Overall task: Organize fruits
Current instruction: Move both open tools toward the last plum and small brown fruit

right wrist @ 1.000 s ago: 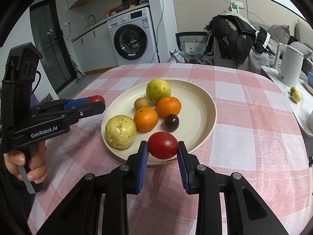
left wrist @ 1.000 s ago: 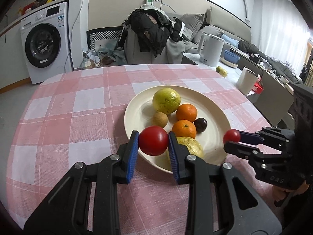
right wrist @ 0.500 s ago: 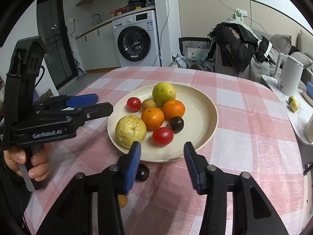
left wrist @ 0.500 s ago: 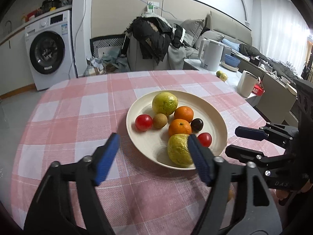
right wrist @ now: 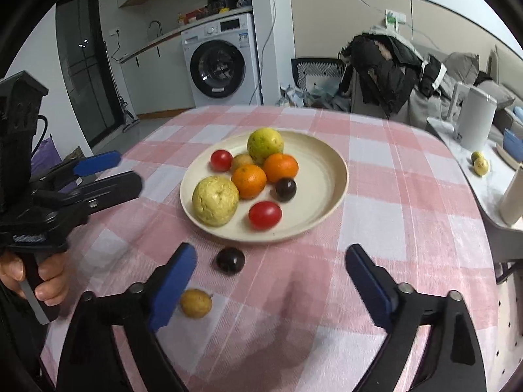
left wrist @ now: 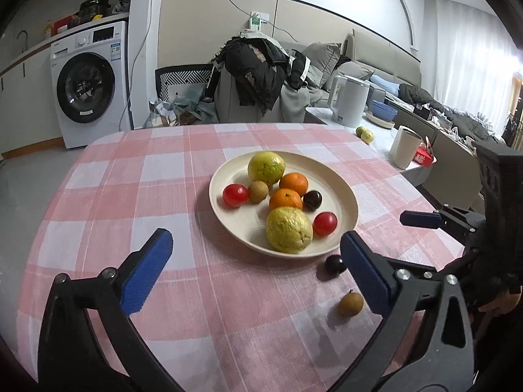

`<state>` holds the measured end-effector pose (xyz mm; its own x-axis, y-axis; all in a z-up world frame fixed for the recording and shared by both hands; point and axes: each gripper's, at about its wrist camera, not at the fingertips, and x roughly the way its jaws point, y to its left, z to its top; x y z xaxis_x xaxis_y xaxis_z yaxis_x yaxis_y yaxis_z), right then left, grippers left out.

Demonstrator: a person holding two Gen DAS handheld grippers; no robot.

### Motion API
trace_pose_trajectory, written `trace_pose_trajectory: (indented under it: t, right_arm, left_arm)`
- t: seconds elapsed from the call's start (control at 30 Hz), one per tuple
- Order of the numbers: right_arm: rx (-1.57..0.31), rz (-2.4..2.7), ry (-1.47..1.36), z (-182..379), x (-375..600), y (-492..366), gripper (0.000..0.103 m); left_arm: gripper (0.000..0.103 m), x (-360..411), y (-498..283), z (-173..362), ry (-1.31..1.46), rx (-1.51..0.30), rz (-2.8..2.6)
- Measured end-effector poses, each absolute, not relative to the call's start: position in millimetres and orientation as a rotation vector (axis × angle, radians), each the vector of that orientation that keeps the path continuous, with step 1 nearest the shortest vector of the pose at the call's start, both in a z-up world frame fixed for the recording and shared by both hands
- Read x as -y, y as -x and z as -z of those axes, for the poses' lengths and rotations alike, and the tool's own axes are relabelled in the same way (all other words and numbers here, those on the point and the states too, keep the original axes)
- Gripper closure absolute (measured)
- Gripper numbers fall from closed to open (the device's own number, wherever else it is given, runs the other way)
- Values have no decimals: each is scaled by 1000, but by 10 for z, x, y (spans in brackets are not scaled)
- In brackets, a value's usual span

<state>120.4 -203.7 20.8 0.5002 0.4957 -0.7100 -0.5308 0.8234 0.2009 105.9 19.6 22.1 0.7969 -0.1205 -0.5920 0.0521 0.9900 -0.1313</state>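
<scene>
On the pink-checked bench [right wrist: 408,170], the left gripper [left wrist: 251,261] hovers with its blue fingers [left wrist: 147,271] spread wide and empty; any lettering on its body is too blurred to read. The cream plate [right wrist: 327,163] holds two tomatoes, two oranges, two yellow-green fruits, a brown longan and a dark plum. Beside its near rim lie a dark plum [right wrist: 230,260] and a small yellow fruit [right wrist: 195,303]. The right gripper [right wrist: 271,281] also gapes wide, holding nothing.

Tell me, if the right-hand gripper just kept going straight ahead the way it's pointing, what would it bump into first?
Probably the plate: the open right gripper faces its near rim, nearest the red tomato. The dark plum on the cloth lies left of centre, so likely missed, though depth is unclear.
</scene>
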Motion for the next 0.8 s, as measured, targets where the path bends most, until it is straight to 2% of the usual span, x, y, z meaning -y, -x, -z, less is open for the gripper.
trace_pose_trajectory:
  t: [0.17, 0.8]
  right_arm:
    - [-861, -633, 64, -192, 2080, -1158, 1]
    - [-928, -627, 124, -61, 2165, -1155, 0]
  left_arm:
    - [1, -133, -1011, -155, 129, -686, 111]
    - [1, 171, -1040, 74, 69, -765, 163]
